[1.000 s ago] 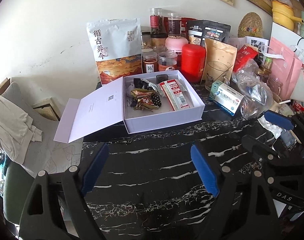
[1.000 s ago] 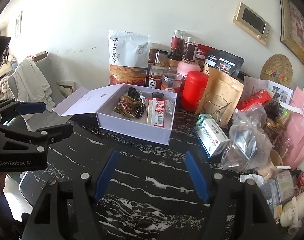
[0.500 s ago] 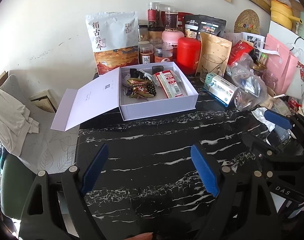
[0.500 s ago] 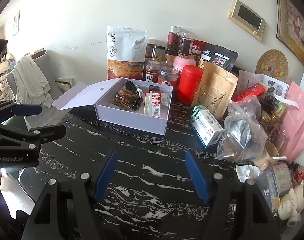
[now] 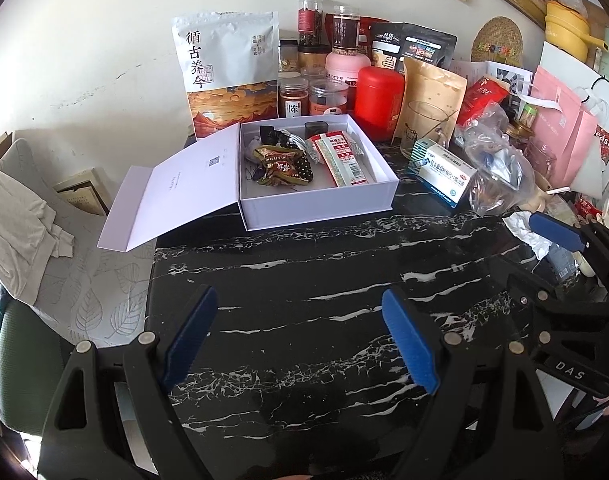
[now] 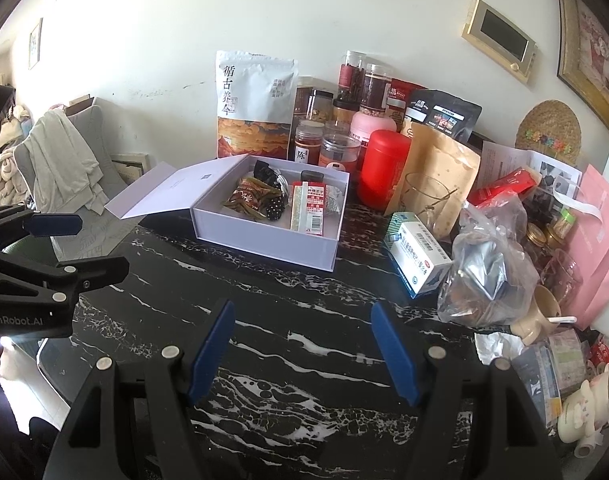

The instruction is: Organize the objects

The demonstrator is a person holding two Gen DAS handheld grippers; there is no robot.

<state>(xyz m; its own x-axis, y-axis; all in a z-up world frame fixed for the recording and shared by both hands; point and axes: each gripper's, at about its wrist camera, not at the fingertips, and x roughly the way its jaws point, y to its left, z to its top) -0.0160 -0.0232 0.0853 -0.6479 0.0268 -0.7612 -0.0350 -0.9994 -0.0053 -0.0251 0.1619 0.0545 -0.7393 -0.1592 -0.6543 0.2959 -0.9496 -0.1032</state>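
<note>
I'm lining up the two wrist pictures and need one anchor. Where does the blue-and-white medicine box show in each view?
Left wrist view: the blue-and-white medicine box lies right of centre, just right of the open white box.
Right wrist view: it lies right of centre, against the clear plastic bag.
Shared landmark: the red canister behind the white box.
</note>
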